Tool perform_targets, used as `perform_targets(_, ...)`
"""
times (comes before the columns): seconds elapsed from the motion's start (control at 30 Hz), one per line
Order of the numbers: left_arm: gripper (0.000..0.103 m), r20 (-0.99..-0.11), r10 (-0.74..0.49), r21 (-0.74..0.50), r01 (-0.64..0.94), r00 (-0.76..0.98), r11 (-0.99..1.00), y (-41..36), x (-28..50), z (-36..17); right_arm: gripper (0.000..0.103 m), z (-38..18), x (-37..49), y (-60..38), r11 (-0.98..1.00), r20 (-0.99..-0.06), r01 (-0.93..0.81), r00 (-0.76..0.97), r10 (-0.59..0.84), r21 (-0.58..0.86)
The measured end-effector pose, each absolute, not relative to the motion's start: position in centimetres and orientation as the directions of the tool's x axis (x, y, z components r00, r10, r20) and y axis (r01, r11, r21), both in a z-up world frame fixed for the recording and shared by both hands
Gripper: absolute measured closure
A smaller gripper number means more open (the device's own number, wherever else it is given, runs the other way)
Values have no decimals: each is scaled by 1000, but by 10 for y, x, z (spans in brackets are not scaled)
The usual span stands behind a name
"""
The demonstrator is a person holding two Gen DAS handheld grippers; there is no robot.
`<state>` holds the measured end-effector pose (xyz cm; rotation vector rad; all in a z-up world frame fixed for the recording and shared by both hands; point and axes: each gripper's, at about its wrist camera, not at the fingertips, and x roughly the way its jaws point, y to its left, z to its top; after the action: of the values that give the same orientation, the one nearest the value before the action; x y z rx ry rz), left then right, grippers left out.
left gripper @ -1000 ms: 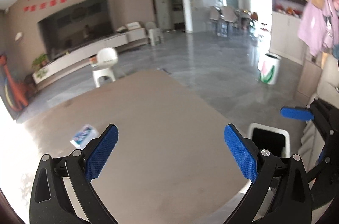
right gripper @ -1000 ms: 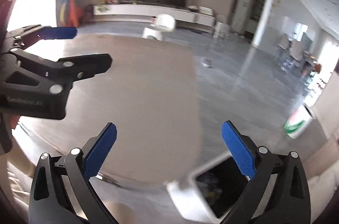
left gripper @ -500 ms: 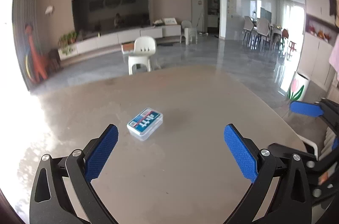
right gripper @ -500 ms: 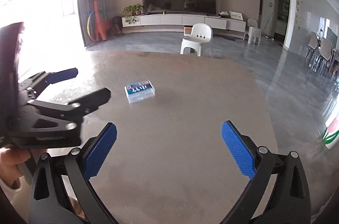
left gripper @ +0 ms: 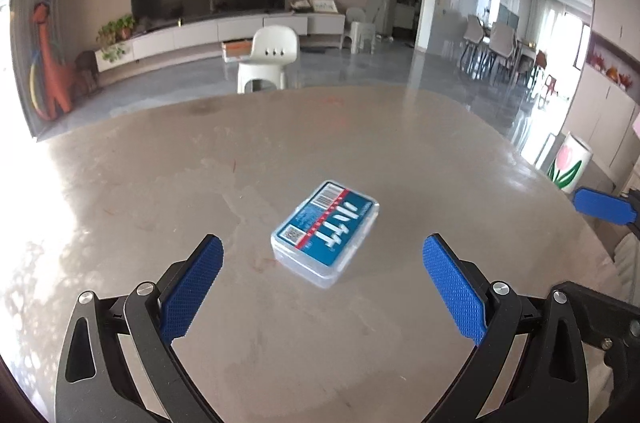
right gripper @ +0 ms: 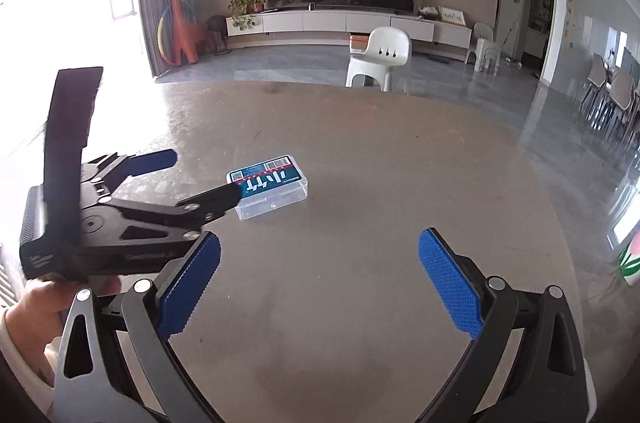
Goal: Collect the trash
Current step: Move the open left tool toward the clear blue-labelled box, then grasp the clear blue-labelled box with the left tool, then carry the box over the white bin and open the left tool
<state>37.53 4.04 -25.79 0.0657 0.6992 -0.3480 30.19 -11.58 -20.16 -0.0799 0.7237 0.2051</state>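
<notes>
Left wrist view: left gripper (left gripper: 322,277) has its fingers (left gripper: 191,286) spread wide w/ nothing in them, aimed at a small clear plastic box (left gripper: 326,233) lying flat on the bench (left gripper: 280,151). Box sits just ahead of the fingertips, roughly centred in the gap but turned at an angle to them, not touching either one. Blue label w/ white lettering, barcode and a QR square faces up.

Right wrist view: right gripper (right gripper: 318,279) also wide open and empty, hanging back from the box (right gripper: 269,186). Left gripper (right gripper: 160,179) shows here from the side, a hand (right gripper: 38,307) holding it; one of its fingers overlaps the near-left corner of the box in this view, can't tell if it touches.

Handling, my guess: box looks light, stiff, hard-shelled, w/ smooth glossy walls, so prob slippery on a smooth bench and may skid if nudged by one finger first. Not fragile-looking, tho thin plastic could crack if squeezed hard. Best hold: across the two long side walls, fingers low near the bench, after turning the wrist to match the box's angle. Textured blue pads should help grip.

Containers: box lid seems shut; label hides what's inside, if anything. White cylinder w/ tulip print (left gripper: 568,163) stands on the floor off to the right, could be a bin, contents not visible. No other trash seen on the bench.
</notes>
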Motion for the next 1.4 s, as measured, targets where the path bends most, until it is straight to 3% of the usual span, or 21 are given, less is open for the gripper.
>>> perform_targets(0.3,6,-714,-290,-40,376,637,926,25,414,-291,4,-217,309,-117,982,-682,-189,717,144,8)
perform_targets(0.37,16,-744,-281,-41,379,606,925,22,421,-298,4,-218,310,-118,982,-683,-187,717,138,1)
perform_targets(0.43,38,-762,-296,-64,389,576,919,23,424,-303,4,-219,311,-118,983,-684,-182,717,135,3)
perform_targets(0.57,39,-764,-306,-64,405,568,912,21,421,-305,4,-219,319,-112,984,-681,-177,720,135,9)
perform_targets(0.77,39,-680,-313,-21,409,663,912,11,385,-267,4,-203,303,-118,987,-662,-163,739,124,3)
perform_targets(0.93,39,-659,-321,18,441,680,897,-10,344,-251,4,-180,268,-139,991,-634,-130,767,100,-1)
perform_targets(1.23,39,-618,-493,-75,578,612,813,-85,270,-221,4,-149,176,-212,996,-620,-57,784,-1,-73)
perform_targets(1.4,39,-620,-554,-48,678,555,733,-155,225,-213,4,-143,128,-263,996,-602,31,795,-76,-85)
